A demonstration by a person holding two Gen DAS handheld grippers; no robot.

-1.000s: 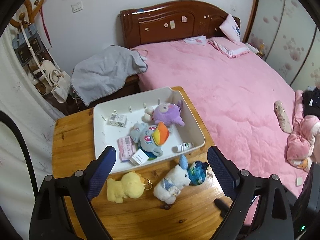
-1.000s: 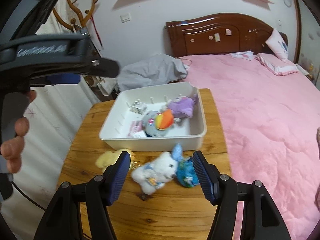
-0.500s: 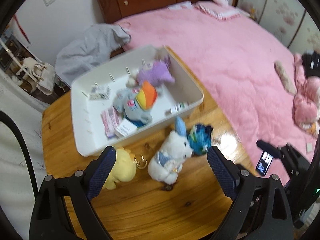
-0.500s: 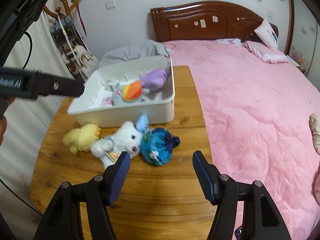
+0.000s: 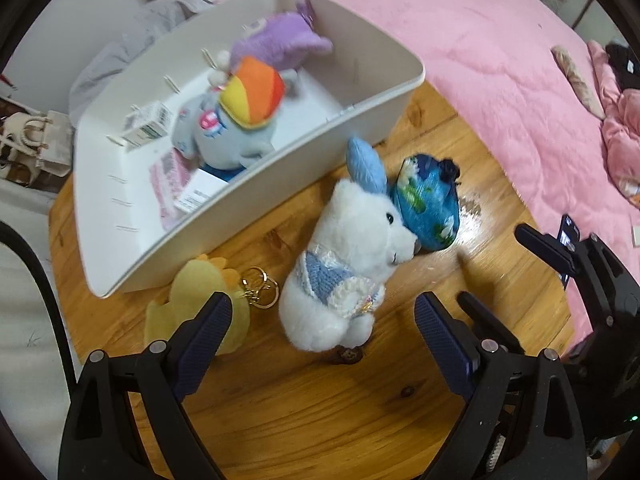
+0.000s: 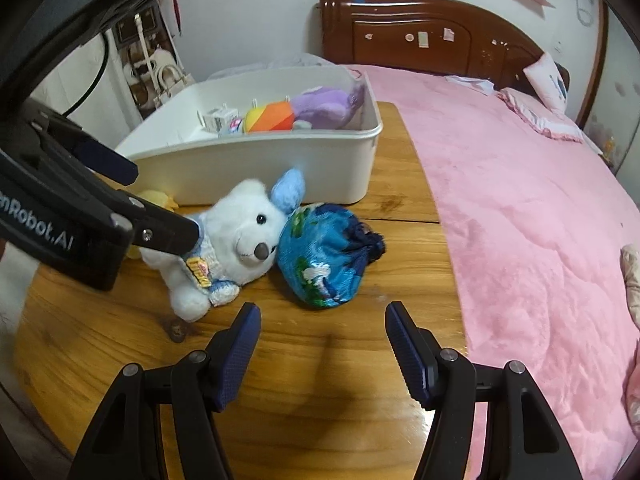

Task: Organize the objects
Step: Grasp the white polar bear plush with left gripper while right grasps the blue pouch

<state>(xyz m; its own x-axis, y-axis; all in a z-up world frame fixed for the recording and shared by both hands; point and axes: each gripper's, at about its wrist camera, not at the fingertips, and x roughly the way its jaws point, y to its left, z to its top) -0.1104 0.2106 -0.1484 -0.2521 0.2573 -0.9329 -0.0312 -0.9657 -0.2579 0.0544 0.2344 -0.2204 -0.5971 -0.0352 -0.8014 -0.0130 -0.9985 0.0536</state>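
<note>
My left gripper (image 5: 322, 326) hangs with its jaws spread wide and empty, right over the white plush bear (image 5: 348, 256) lying on the wooden table (image 5: 304, 412). My right gripper (image 6: 322, 330) is also wide open with nothing in it, low over the table, and just ahead of it sits the blue patterned pouch (image 6: 326, 254). The pouch is touching the bear's snout. At the bear's other side I see a yellow plush (image 5: 200, 304) with a gold key ring (image 5: 260, 292), partly hidden behind my left finger. Just beyond these three stands the white bin (image 5: 248, 200), its near wall close behind the bear's blue ear. Inside lie a grey plush with an orange-and-yellow mane (image 5: 236, 120), a purple plush (image 5: 280, 46) at the far end, a small carton (image 5: 146, 130) and some pink packets (image 5: 172, 180). Farther off, the pink bed (image 6: 520, 208) runs along the table's edge.
</note>
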